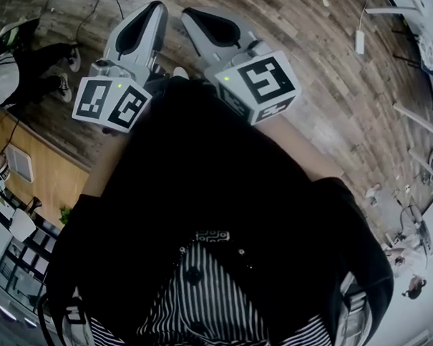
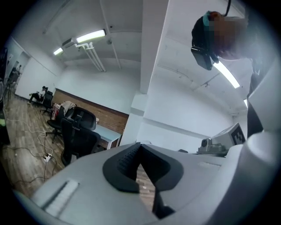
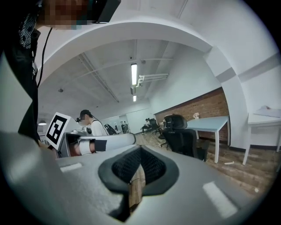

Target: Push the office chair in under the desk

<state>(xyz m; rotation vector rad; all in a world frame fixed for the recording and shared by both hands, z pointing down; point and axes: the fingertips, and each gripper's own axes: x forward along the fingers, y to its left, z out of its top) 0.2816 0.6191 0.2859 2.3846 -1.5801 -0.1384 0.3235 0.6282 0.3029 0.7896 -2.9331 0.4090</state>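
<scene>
Floorboards of brown wood (image 1: pixel 329 59) fill the head view, and both grippers are held out over them side by side in front of the person's dark top. The left gripper (image 1: pixel 158 8) and the right gripper (image 1: pixel 189 15) point the same way, close together but not touching, each with its marker cube at the rear.

In the left gripper view the jaws are closed tip to tip with nothing held; only floor shows through the slot behind the dark pads. The right gripper's jaws are likewise fully closed and empty.

The office chair (image 3: pixel 182 138), black with a headrest, stands on the floor well apart from both grippers. It is close in front of the desk (image 3: pixel 210 123), near one end of it, and is not tucked under the light top. The desk runs along the edge of the floor where the brick wall (image 3: pixel 206 105) rises.

Beyond the left gripper, the right gripper view shows another person (image 3: pixel 90 123) in a white top, further back in the room.
</scene>
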